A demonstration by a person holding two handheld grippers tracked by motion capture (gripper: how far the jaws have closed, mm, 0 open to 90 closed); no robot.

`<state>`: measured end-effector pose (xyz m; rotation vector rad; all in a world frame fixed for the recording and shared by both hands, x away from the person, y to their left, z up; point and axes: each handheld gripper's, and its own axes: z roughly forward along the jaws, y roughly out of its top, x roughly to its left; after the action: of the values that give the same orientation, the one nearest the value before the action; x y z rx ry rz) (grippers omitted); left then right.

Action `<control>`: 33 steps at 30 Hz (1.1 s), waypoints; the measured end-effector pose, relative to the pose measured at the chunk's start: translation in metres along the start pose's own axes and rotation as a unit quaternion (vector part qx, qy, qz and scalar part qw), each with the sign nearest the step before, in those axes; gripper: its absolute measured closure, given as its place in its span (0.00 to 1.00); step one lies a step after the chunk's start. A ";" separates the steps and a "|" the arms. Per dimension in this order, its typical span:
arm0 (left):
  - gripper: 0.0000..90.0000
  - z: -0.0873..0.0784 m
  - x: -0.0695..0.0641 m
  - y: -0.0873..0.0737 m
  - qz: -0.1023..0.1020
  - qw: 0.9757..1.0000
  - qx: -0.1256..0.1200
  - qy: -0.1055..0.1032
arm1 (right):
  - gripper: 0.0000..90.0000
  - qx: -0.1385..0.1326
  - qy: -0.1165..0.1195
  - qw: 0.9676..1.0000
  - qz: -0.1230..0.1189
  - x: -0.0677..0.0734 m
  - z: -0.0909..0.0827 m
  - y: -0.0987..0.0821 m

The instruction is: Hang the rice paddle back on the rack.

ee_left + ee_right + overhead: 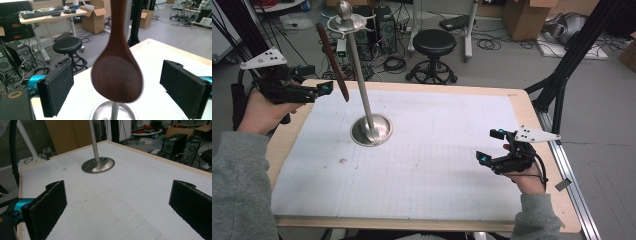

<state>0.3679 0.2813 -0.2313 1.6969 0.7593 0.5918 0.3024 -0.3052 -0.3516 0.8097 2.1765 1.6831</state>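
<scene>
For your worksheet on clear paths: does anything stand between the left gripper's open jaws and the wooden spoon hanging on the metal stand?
Nothing visible does. The wooden spoon hangs between the open pads of the left gripper, neither pad touching it. The metal stand rises behind the spoon, not in front.

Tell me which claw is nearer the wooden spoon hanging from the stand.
Left. The left claw sits right beside the wooden spoon, jaws open on either side of its bowl. The right claw rests far across the table.

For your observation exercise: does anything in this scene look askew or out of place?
Yes. The brown wooden spoon hangs tilted from the metal stand, its bowl blurred between the open left claw's pads, untouched. A small brown smudge marks the white mat.
</scene>
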 end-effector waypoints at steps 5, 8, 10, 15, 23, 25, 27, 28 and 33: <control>0.14 -0.007 -0.004 -0.006 0.001 1.000 -0.012 -0.002 | 0.00 0.001 0.002 1.000 0.001 -0.001 0.002 0.000; 0.14 -0.009 -0.008 -0.012 0.001 1.000 -0.014 -0.001 | 0.00 -0.001 0.002 1.000 -0.002 -0.002 0.004 0.000; 0.14 -0.009 -0.010 -0.017 -0.001 1.000 -0.017 -0.002 | 0.00 0.001 0.003 1.000 0.000 -0.002 0.004 0.000; 0.14 -0.009 -0.016 -0.029 -0.001 1.000 -0.014 -0.002 | 0.00 0.000 0.003 1.000 -0.001 -0.003 0.005 0.001; 0.14 -0.012 -0.027 -0.047 -0.021 0.999 -0.041 -0.021 | 0.00 -0.001 0.004 1.000 0.000 -0.003 0.005 0.001; 0.14 -0.011 -0.028 -0.053 -0.025 0.999 -0.039 -0.023 | 0.00 -0.001 0.003 1.000 0.001 -0.003 0.005 0.001; 0.14 -0.011 -0.029 -0.057 -0.033 0.998 -0.040 -0.027 | 0.00 -0.002 0.003 1.000 -0.001 -0.003 0.005 0.001; 0.14 -0.012 -0.030 -0.059 -0.035 0.998 -0.044 -0.028 | 0.00 -0.003 0.003 1.000 0.000 -0.003 0.004 0.001; 0.14 -0.014 -0.033 -0.069 -0.036 0.998 -0.048 -0.022 | 0.00 -0.003 0.000 1.000 0.001 -0.004 0.004 0.001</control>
<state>0.3233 0.2766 -0.2945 1.5825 0.7459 0.5296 0.3082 -0.3038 -0.3523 0.8101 2.1706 1.6891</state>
